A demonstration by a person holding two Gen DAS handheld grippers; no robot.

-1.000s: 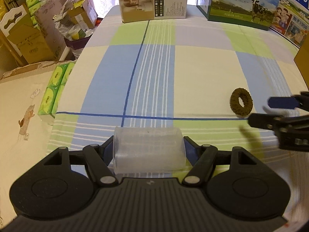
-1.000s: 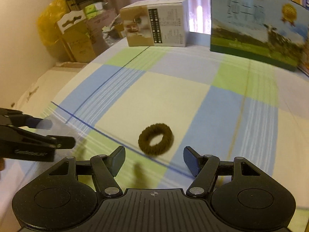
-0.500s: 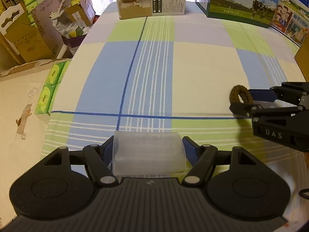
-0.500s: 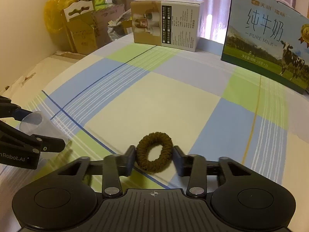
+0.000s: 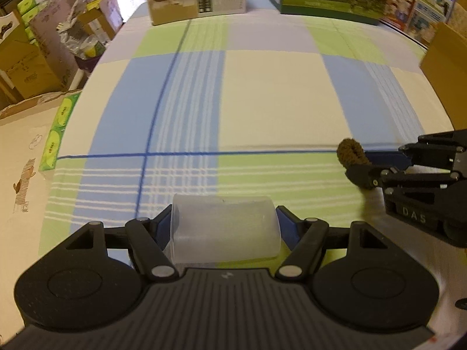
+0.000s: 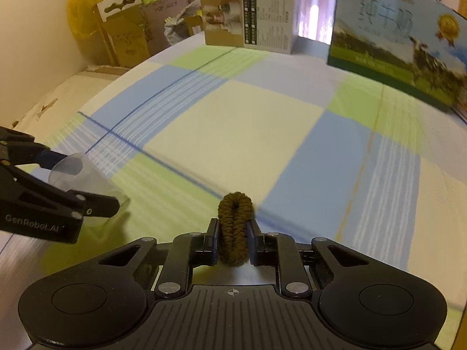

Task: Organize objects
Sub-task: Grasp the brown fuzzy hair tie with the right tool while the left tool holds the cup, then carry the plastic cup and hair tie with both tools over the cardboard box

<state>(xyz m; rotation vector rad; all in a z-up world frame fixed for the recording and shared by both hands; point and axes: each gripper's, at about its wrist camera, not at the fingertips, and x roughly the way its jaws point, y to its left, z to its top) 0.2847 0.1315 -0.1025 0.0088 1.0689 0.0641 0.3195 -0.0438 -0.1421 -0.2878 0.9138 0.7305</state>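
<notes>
A brown fuzzy hair tie is squeezed flat and upright between the fingers of my right gripper, which is shut on it just above the checked cloth. In the left wrist view the hair tie pokes out of the right gripper at the right edge. My left gripper is shut on a clear plastic cup lying on its side between the fingers. From the right wrist view the cup and left gripper sit at the far left.
A checked blue, green and cream cloth covers the table. A brown carton and a milk box stand at the far edge. Cardboard boxes and green tissue packs lie beyond the left edge.
My right gripper went from open behind the hair tie to shut on it, squeezing the ring flat and lifting it slightly. The left gripper kept hold of the cup.
</notes>
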